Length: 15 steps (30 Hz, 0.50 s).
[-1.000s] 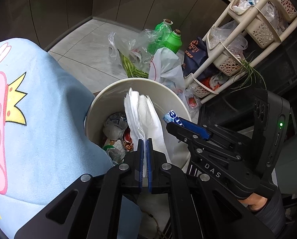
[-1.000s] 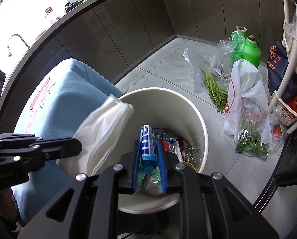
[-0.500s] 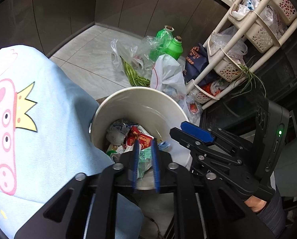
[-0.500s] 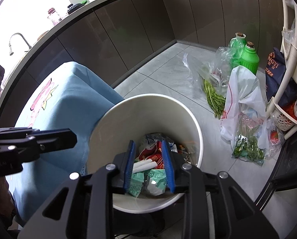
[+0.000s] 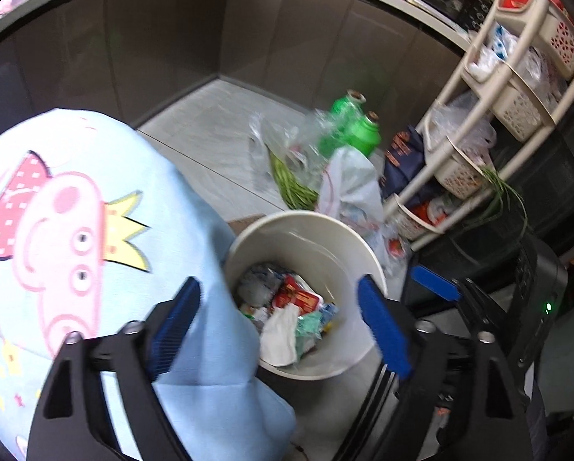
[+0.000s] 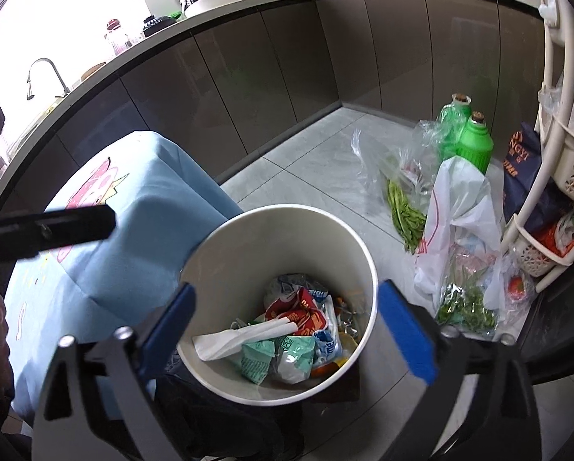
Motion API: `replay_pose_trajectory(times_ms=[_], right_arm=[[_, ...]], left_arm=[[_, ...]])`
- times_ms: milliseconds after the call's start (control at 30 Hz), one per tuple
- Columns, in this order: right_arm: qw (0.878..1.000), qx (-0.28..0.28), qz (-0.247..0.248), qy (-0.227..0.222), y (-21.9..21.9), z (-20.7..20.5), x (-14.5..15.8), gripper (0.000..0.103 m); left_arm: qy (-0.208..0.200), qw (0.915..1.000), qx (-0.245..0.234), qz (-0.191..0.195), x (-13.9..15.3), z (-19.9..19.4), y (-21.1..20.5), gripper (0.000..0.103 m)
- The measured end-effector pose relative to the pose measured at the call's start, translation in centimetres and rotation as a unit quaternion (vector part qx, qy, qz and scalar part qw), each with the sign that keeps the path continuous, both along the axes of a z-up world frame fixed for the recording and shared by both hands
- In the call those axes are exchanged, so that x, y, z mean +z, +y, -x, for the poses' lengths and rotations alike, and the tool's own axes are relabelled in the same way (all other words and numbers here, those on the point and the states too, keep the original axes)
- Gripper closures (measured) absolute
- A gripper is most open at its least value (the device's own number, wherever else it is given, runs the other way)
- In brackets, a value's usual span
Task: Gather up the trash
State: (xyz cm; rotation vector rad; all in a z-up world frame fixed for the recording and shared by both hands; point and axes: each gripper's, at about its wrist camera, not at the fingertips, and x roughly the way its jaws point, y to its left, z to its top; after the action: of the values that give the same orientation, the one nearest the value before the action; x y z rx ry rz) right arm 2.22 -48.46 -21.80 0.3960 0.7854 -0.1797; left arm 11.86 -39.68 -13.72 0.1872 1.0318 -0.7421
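Left wrist view: the left gripper (image 5: 279,330) hangs above the white bin (image 5: 310,226), jaws opening wide with nothing gripped between them. A white tissue (image 5: 281,336) lies among wrappers at the bin bottom. A blue cloth (image 5: 94,230) touches the bin's left rim.

Right wrist view: the right gripper (image 6: 287,330) is over the bin (image 6: 248,238), jaws opening wide, empty. The tissue (image 6: 244,336) and a blue wrapper (image 6: 327,345) rest inside. Two green bottles (image 6: 475,142) stand on the floor behind.
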Motion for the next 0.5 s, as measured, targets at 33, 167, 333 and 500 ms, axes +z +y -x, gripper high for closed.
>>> replay_pose_trajectory(times_ms=[33, 167, 333, 500], right_arm=[[1.000, 0.000, 0.002, 0.000, 0.1, 0.1, 0.1, 0.004], [1.000, 0.001, 0.013, 0.008, 0.6, 0.3, 0.8, 0.004], [1.000, -0.001, 0.023, 0.008, 1.5, 1.0, 1.8, 0.004], [1.000, -0.002, 0.025, 0.007, 2.2, 1.6, 2.7, 0.003]], left_arm=[[-0.009, 0.9999, 0.008, -0.002, 0.3, 0.0, 0.3, 0.012], [-0.024, 0.9992, 0.031, -0.007, 1.1, 0.0, 1.1, 0.009], [-0.019, 0.9981, 0.059, -0.001, 1.8, 0.1, 2.7, 0.009], [-0.046, 0.9962, 0.073, -0.008, 3.1, 1.1, 4.6, 0.009]])
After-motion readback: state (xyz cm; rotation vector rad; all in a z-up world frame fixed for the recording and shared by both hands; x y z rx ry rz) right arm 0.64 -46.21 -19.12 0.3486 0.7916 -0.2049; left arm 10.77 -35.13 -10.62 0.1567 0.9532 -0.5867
